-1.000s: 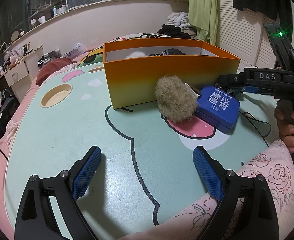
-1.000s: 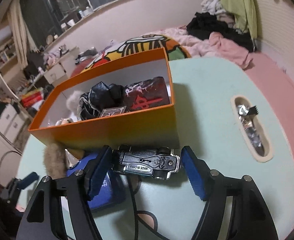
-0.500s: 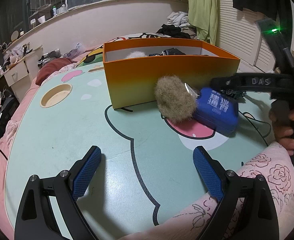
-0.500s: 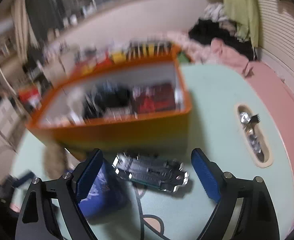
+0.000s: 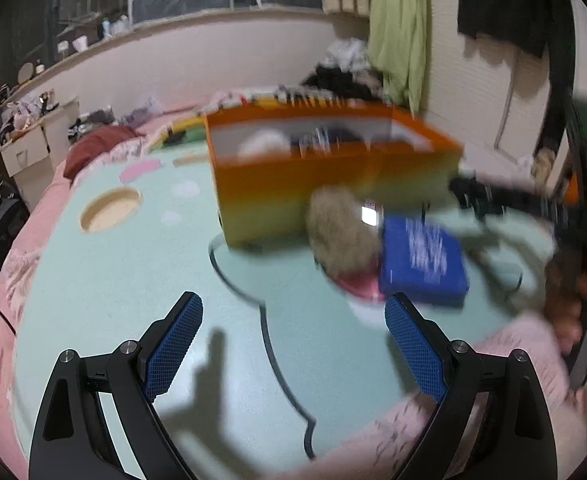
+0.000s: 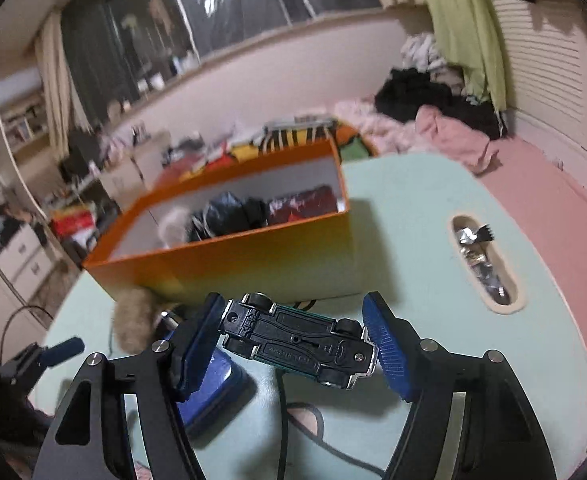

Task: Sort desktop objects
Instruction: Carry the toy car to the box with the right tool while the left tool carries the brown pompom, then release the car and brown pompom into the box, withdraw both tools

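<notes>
orange box (image 6: pixel 253 256) blocks ahead, open mat (image 5: pixel 113 280) left of it

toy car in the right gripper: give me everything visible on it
The toy car is a small die-cast model seen underside up: black moulded chassis plate with raised lettering, black wheels, shiny metal edging, a teal strip of body along its lower edge. It lies crosswise and tilted between the blue pads of the right gripper, which have just been closing on its ends, clear of the table, before the orange box.
</notes>
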Tool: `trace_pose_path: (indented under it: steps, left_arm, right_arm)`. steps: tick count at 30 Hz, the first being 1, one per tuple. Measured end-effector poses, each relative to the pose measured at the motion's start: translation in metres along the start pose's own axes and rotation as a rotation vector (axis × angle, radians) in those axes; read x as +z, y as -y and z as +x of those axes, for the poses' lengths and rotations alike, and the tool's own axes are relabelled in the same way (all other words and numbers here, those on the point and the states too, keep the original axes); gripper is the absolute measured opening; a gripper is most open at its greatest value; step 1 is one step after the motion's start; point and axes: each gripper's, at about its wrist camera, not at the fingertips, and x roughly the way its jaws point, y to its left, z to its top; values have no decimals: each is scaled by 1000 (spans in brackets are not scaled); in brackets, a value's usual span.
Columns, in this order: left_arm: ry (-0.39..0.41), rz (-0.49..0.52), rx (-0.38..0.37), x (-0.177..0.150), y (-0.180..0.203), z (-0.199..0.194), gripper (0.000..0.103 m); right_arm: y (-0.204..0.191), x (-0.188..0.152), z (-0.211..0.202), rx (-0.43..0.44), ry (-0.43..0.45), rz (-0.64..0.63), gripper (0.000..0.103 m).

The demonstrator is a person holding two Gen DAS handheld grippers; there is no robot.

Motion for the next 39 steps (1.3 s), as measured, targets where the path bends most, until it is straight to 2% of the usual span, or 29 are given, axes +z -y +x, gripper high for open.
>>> trace_pose_path:
  steps: [3,5,6,7,9,11,12,14,20,23,26,28,30,32,33,34,35,36,38,39]
  left_arm:
    - [20,-46,-75,21,-2,2,92]
    - [-40,-58,-114,34,3,21,81]
    - [-66,-58,-120,37,7,29,69]
    - [-105,-58,-119,39,10,40,52]
    - [-185,-72,-143,35,11,56,32]
    - [-196,-83,-184,28,8,55,31]
    - [-184,-77,-182,26,7,52,26]
    - [-155,-70,-152,21,1,45,23]
    - [-40,-58,-148,20,-10,7,23]
    - [28,-62,-147,45,-12,-9,23]
    - [77,-58,-119,77,-10,-8,23]
    - [89,-69,-105,97,-10,2,23]
    - [82,-104,-81,116,-14,24,25]
    - [44,-144,-55,119,-21,43,37]
    - [0,-177,-42,116,-26,58,54]
    - [-19,-196,-43,113,-29,64,66]
    - [-13,-208,-54,107,-33,69,67]
    - [46,-170,-32,101,-30,65,71]
    - [31,-132,-39,96,-27,67,72]
    - [33,-131,-37,96,-26,67,72]
  right_arm:
    - [-2,-1,0,15,-4,2,71]
    - [-3,0,1,12,-6,-2,71]
    - [-4,0,1,14,-5,-2,71]
    - [-4,0,1,14,-3,0,71]
    - [-3,1,1,17,-3,3,71]
    - [-2,-1,1,19,-5,10,71]
    - [-3,0,2,21,-6,14,71]
    - [-2,0,1,21,-4,15,71]
    - [-9,5,-18,35,80,-7,71]
    - [-16,20,-21,70,98,-22,71]
    - [-31,51,-17,74,145,-42,71]
    - [-39,77,-4,65,159,-47,71]
    - [-46,93,16,53,128,-64,71]
    - [-48,100,42,-5,72,-84,73]
    - [-47,97,61,-55,3,-95,75]
    - [-45,94,69,-78,-35,-95,76]
    - [-43,86,78,-98,-80,-97,78]
    - [-48,78,78,-122,-58,-152,77]
    - [-58,65,75,-162,-34,-224,82]
    - [-60,63,75,-152,-38,-228,82]
